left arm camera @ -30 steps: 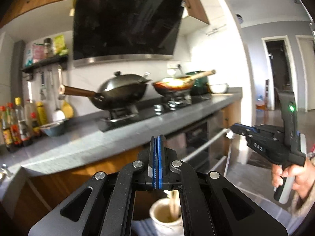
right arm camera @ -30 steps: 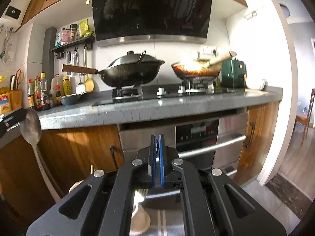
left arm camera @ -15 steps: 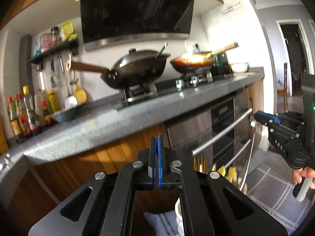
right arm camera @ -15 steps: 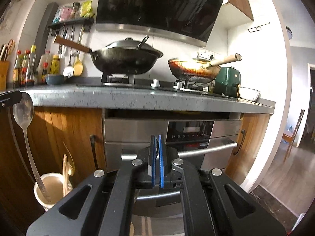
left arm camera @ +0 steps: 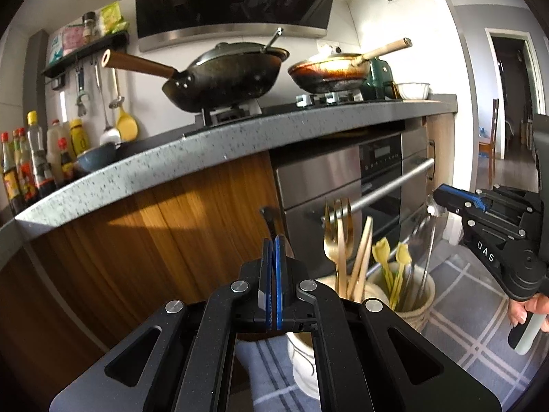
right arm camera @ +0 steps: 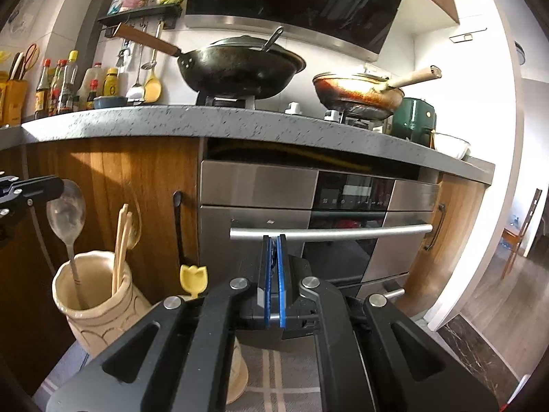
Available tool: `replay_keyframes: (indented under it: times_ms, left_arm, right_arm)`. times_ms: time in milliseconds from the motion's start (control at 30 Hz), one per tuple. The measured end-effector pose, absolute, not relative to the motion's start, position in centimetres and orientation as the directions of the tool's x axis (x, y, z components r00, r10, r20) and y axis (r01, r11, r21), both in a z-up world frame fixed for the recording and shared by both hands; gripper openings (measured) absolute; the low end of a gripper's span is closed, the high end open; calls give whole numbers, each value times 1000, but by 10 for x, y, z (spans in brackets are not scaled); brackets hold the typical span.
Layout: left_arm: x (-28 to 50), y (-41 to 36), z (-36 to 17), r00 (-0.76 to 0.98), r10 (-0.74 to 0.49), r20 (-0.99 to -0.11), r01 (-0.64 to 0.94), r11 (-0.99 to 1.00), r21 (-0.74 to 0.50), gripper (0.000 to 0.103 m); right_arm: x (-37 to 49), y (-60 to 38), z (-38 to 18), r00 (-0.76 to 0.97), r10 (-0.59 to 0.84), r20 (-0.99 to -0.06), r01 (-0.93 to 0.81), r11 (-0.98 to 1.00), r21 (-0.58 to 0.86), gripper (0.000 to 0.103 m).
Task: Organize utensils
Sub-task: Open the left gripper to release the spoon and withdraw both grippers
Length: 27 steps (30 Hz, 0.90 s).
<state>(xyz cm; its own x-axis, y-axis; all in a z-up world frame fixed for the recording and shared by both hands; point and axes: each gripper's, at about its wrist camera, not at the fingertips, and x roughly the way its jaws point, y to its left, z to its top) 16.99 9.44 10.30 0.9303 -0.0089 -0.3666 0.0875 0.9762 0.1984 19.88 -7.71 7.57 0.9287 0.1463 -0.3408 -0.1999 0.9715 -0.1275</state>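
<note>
Blue pads pressed flat together mark the left gripper [left arm camera: 272, 250] at lower centre of its view, nothing between them. The right gripper [right arm camera: 273, 250] is likewise closed and empty in its own view; it also shows at the right edge of the left view, held by a hand [left arm camera: 528, 312]. Just beyond, two cream jars [left arm camera: 417, 300] stand on a checked cloth [left arm camera: 463, 312], holding a gold fork [left arm camera: 338, 237], chopsticks [right arm camera: 120, 240], yellow tulip-topped picks [left arm camera: 381, 250] and a metal spoon [right arm camera: 67, 213]. Behind them stand wooden cabinets [right arm camera: 113, 168] and a steel oven [right arm camera: 308, 213]. Farthest, on the grey counter [right arm camera: 206, 122], sit a black wok [right arm camera: 240, 68] and a frying pan [right arm camera: 357, 94].
</note>
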Motion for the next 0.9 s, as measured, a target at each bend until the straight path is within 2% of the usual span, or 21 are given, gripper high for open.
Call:
replay_keyframes:
  times_ms: [400, 667, 733, 767, 833, 867, 900]
  left_arm:
    - [170, 91, 86, 918, -9, -396, 97, 975, 201, 2]
    - [171, 100, 88, 907, -16, -421, 86, 985, 148, 2]
    - [171, 101, 88, 905, -14, -425, 84, 986, 145, 3]
    - [171, 101, 88, 903, -13, -429, 84, 985, 148, 8]
    - [169, 102, 90, 905, -17, -426, 86, 986, 143, 23]
    - [168, 102, 91, 907, -14, -421, 82, 986, 144, 32]
    - [166, 102, 92, 909, -17, -417, 83, 986, 142, 34]
  right_arm:
    - [204, -79, 67, 899, 175, -402, -223, 972, -75, 3]
    - [206, -82, 67, 885, 196, -423, -236, 971, -45, 5]
    - [207, -83, 68, 877, 203, -436, -239, 971, -29, 15]
    - [206, -83, 68, 874, 208, -439, -242, 970, -22, 19]
    - [203, -85, 71, 874, 224, -431, -250, 968, -4, 38]
    - [201, -85, 72, 873, 232, -429, -256, 967, 1, 42]
    - [199, -85, 74, 871, 241, -428, -264, 965, 7, 46]
